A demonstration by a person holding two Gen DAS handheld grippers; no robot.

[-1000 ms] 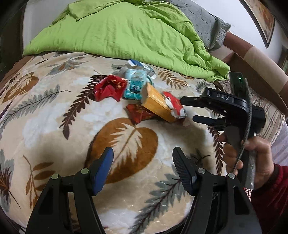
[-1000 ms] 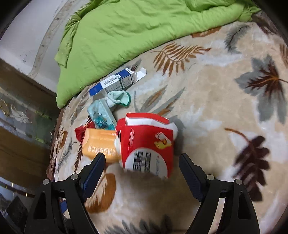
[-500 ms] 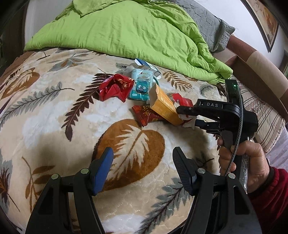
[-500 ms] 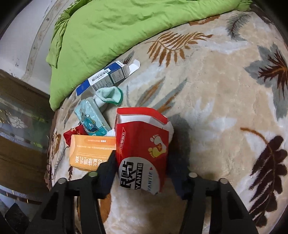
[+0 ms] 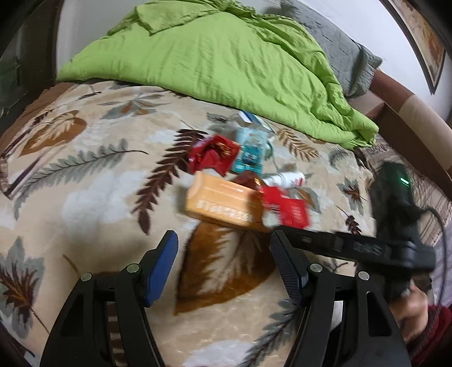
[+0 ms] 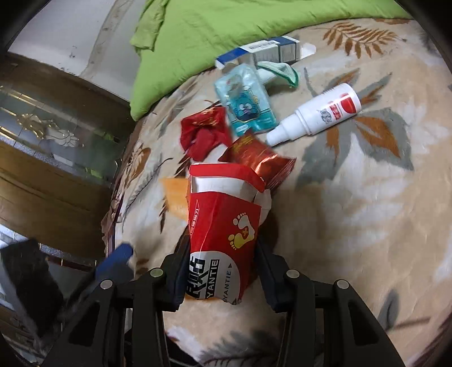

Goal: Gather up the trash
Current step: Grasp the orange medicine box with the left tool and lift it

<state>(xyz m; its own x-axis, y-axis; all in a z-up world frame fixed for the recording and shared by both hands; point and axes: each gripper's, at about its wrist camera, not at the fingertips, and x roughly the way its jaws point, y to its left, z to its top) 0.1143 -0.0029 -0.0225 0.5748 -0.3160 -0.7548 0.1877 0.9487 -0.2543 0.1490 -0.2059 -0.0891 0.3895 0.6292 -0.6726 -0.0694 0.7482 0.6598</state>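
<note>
Red cardboard, torn open at the top, is what the right gripper (image 6: 221,271) is clamped on: the red box (image 6: 223,223) with the yellow footprints sits between its pads, whose jaws have just been closing onto its lower end. The box juts forward from the jaws over the leaf-patterned blanket (image 6: 353,197), with the rest of the litter beyond it: an orange box (image 5: 223,201) just beside it, a shiny red foil packet (image 6: 258,158), a crumpled red wrapper (image 6: 204,132), a teal cartoon pouch (image 6: 245,104), a white spray bottle (image 6: 316,114) and a blue-and-white carton (image 6: 260,52) near the green quilt (image 6: 226,22).

The main risk, as I judge it, is the thin, already ripped card buckling under the squeeze, so the box slips or twists out when carried. Its white inner contents show at the open top and could spill if it tips forward. The hold is low on the box, which leaves the long end free to swing.

The right gripper slants downward, reaching in from the right side of the left wrist view. The left gripper (image 5: 224,266) hangs over a bare patch of blanket, angled down, jaws parted and holding nothing.
</note>
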